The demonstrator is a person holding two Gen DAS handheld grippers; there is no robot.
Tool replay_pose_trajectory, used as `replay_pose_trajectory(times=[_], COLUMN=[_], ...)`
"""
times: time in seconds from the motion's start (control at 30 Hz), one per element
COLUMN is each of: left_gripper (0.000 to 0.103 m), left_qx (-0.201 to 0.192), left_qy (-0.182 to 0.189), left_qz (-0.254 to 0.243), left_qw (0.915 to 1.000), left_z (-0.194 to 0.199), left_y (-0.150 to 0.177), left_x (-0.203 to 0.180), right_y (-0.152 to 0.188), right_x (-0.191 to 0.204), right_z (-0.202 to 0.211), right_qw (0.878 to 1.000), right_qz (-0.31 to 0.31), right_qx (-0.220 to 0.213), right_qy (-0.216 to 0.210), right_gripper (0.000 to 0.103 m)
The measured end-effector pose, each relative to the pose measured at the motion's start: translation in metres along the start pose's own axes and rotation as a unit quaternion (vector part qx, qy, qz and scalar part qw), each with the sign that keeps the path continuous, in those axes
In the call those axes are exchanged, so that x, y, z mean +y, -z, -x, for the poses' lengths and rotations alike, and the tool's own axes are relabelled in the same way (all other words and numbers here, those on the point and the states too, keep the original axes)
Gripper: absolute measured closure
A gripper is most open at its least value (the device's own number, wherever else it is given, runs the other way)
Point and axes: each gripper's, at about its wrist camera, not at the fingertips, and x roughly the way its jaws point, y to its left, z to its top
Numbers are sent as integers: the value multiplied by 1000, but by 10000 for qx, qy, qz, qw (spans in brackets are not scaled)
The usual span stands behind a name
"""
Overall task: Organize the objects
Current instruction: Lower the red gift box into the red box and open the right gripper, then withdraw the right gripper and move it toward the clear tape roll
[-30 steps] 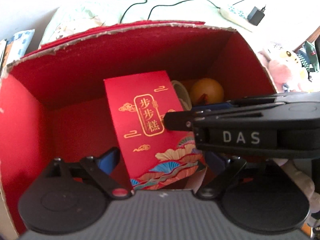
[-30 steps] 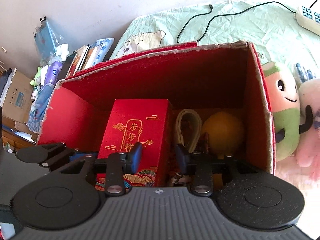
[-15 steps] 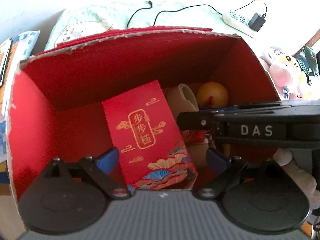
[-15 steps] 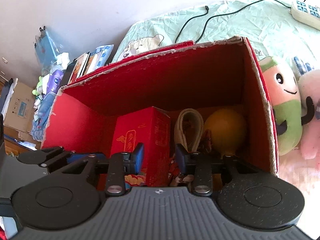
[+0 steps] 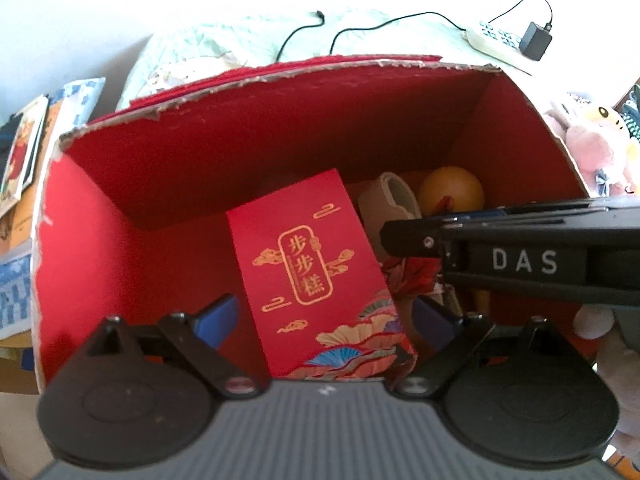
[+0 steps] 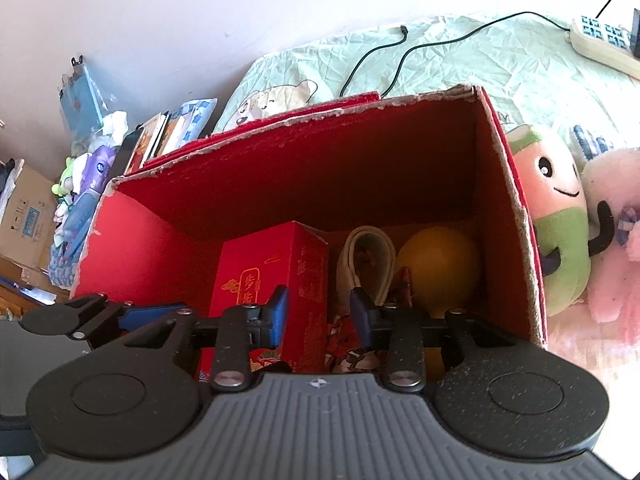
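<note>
A large red cardboard box (image 5: 280, 128) stands open on the bed. Inside it a red gift box (image 5: 308, 264) with gold characters stands on end, seen too as the gift box (image 6: 260, 276) in the right wrist view. My left gripper (image 5: 324, 320) is open wide, its blue pads either side of the gift box without touching it. My right gripper (image 6: 320, 312) hangs over the big box with its jaws closing, and nothing is pressed between them. The right gripper's black body (image 5: 520, 260) crosses the left wrist view. A beige tape roll (image 6: 368, 256) and an orange ball (image 6: 440, 264) lie to the right.
Red wrapped bits (image 5: 412, 276) lie on the box floor. Plush toys (image 6: 556, 224) lean on the box's right wall. A power strip (image 5: 496, 40) and black cables (image 6: 400, 56) lie on the green sheet behind. Books and bags (image 6: 160, 140) are stacked at the left.
Both views have tipped up a little, showing more of the bed behind the box. The right gripper's jaws have narrowed. The gift box now shows its side face in the right wrist view.
</note>
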Motion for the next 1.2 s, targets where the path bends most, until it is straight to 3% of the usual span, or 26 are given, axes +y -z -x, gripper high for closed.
replay_pose_trajectory(times=[0.23,0.63,0.97,1.2], left_gripper=[10,10,12,12], left_qx=[-102,-204,-610,-803], left_qy=[-229,-502,-914,-1229], left_qz=[-95,-134,35,97], left_qw=[9996,9984,9939,9891], left_z=[0,1,38,60], left_y=[1,1,8,18], left_x=[-4,-9,-20,-27], right_y=[0,2,16,34], right_x=[3,6,6,18], right_z=[-1,1,33,65], right_qw=[9998,9992,9977,9940], right_qz=[127,281,-50,159], right_qx=[0,-101,-586,-1041], right_qy=[140,275,331,303], right_gripper=[76,77,75,73])
